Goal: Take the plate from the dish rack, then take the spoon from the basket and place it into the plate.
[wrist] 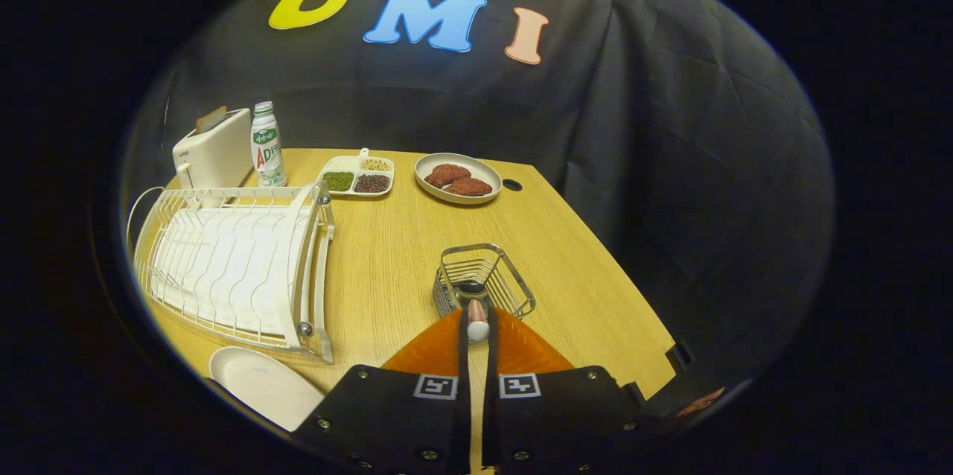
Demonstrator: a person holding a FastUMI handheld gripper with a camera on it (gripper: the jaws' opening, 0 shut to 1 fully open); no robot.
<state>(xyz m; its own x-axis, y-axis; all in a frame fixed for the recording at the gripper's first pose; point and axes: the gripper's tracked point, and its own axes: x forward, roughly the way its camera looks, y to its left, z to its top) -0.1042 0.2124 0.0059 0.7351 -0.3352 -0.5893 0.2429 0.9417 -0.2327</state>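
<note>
the claw [477,326] is closed on the handle of the spoon [477,320], just over the wire basket [484,281]. the plate [260,384] lies on the surface beside the dish rack [231,266]. the thin handle may slip or swing on the way there.

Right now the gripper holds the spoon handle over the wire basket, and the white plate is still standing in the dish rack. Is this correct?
Not quite. The gripper view shows the plate lying on the table in front of the dish rack. The rest holds: the gripper pinches the spoon handle over the wire basket.
</note>
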